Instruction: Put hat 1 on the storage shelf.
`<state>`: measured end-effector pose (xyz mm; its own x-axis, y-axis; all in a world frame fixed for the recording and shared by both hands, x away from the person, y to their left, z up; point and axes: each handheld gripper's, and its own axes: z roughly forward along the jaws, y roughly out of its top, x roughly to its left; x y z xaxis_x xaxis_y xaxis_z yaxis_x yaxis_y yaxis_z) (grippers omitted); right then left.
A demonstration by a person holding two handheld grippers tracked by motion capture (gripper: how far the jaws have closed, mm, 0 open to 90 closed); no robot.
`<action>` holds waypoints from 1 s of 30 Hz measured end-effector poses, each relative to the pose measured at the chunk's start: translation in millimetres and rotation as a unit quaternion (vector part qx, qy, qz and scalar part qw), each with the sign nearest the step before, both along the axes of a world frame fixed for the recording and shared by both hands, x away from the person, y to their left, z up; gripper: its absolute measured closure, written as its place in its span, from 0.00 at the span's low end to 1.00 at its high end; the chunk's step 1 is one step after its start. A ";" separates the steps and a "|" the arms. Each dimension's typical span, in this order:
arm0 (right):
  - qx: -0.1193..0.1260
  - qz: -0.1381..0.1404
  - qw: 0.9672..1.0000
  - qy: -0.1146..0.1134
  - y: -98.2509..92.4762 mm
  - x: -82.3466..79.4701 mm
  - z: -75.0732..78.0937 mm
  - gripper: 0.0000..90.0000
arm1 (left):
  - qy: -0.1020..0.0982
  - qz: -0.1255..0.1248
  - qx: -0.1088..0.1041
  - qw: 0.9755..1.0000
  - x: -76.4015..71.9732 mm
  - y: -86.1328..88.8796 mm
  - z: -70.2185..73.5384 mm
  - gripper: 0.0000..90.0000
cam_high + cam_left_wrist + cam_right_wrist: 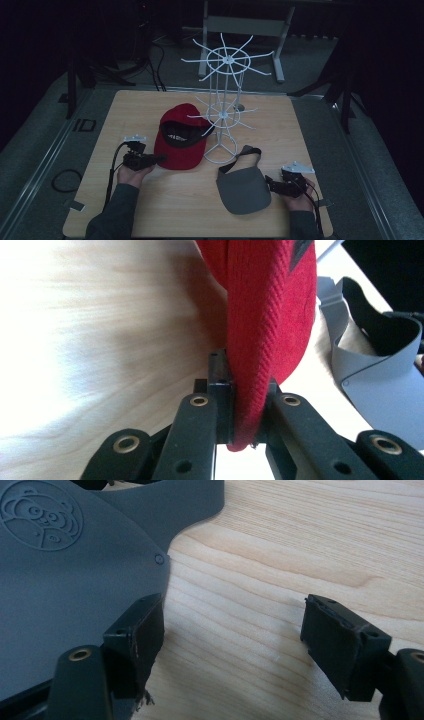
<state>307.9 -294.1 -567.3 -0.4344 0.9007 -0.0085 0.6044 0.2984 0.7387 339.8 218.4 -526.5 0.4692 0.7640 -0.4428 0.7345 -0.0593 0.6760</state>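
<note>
Your left gripper (pixel 159 160) is clamped on the brim edge of the red cap (pixel 182 140), which lies mid-table, just left of the white wire rack (pixel 222 115). Your right gripper (pixel 270 182) hangs apart beside the grey visor (pixel 242 190), near the table's (pixel 300 125) front edge. The rack stands nearer the held cap.
</note>
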 end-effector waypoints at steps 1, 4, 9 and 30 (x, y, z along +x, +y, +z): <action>0.000 0.000 1.000 0.000 0.0 0.0 0.0 0.28 | -0.004 0.004 0.001 1.000 -0.6 2.0 1.7 0.95; 0.000 0.000 1.000 0.000 0.0 0.0 0.0 0.28 | -0.011 0.013 0.005 1.000 -2.4 7.9 6.3 0.95; 0.000 0.003 1.000 0.000 -0.6 0.0 0.0 0.28 | -0.023 0.026 0.014 0.999 -5.3 18.0 13.2 0.95; 0.000 0.020 1.000 0.000 -4.2 0.5 0.0 0.28 | -0.069 0.069 0.021 0.995 -19.1 48.1 41.3 0.95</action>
